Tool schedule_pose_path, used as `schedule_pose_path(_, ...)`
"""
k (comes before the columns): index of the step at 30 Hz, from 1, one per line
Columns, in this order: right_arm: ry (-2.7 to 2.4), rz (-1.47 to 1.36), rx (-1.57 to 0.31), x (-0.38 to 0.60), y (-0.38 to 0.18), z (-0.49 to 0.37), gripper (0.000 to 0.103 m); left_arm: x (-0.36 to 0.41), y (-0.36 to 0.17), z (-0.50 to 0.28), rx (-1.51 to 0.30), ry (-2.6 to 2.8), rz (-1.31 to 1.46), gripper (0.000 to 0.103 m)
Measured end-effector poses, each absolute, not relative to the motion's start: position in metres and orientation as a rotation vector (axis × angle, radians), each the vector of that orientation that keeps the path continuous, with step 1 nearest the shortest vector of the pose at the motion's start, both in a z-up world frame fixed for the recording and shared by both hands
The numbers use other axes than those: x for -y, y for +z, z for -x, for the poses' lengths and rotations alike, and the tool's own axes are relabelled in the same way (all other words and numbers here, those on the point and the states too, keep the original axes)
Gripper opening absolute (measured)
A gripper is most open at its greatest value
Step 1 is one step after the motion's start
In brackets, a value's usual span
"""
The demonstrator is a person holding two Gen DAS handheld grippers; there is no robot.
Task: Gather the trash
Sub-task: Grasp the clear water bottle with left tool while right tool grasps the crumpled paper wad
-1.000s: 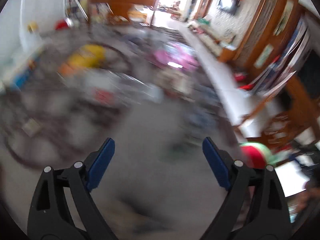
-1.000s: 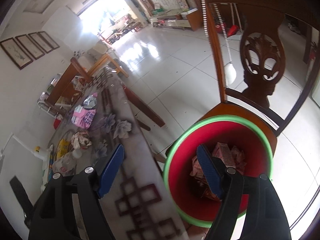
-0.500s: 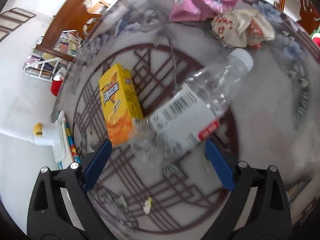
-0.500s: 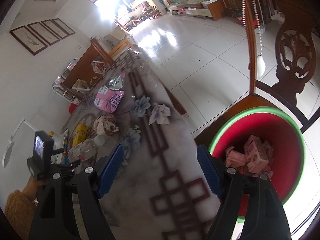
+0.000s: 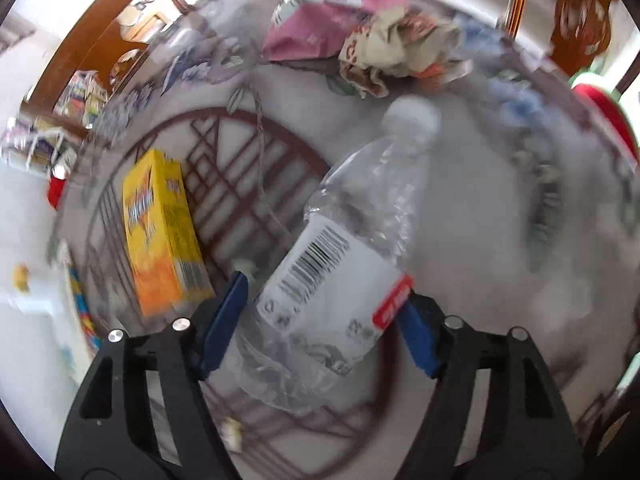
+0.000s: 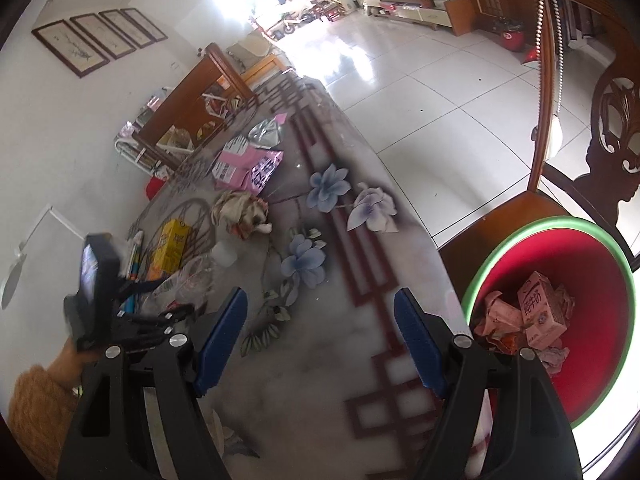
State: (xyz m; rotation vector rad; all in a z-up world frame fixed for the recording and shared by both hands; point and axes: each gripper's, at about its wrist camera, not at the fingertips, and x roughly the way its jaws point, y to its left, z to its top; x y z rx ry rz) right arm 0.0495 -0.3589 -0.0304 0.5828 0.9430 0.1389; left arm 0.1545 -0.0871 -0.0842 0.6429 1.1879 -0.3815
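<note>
Left gripper (image 5: 322, 322) closing around clear bottle (image 5: 340, 272) on bench (image 5: 500, 240).
Only the right view shows the red bin (image 6: 592, 344) with cartons, beside the bench edge; right gripper (image 6: 320, 340) fingers spread, empty. Left fingers flank the bottle's label; contact unclear. Yellow carton (image 5: 164, 232) just beside the bottle.

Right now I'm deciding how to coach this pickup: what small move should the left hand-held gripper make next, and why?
Probably finish closing on the plastic bottle. The left hand-held gripper already straddles its labelled body, jaws closing, one blue pad at each side. The bottle lies on the table beside the yellow carton, which the pads look clear of. Then carry it to the red bin.
</note>
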Motion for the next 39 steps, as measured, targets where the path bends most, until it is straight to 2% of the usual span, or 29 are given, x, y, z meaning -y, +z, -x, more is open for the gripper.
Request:
schedule_pose_path(8, 0.118, -0.533, -0.958, 0.341, -0.030, -0.051, 0.073, -0.001, -0.070, -0.049, -1.103, -0.183, 0.134, 0.059)
schedule_pose_path(12, 0.112, -0.474, -0.975, 0.321, -0.031, -0.053, 0.073, -0.008, -0.075, -0.009, -1.019, -0.131, 0.191, 0.059)
schedule_pose_path(19, 0.096, -0.362, -0.976, 0.289, -0.034, -0.056, 0.073, -0.014, -0.070, -0.010, -0.983, -0.197, 0.228, 0.058)
schedule_pose_path(22, 0.098, -0.340, -0.963, 0.276, -0.035, -0.058, 0.078, -0.014, -0.070, -0.012, -0.978, -0.197, 0.233, 0.057)
schedule_pose_path(30, 0.163, -0.308, -0.944, 0.236, -0.040, -0.079, 0.079, -0.026, -0.067, -0.015, -0.960, -0.199, 0.313, 0.055)
schedule_pose_path(39, 0.092, -0.226, -0.887, 0.212, -0.032, -0.152, 0.088, -0.040, -0.063, -0.017, -0.948, -0.194, 0.386, 0.055)
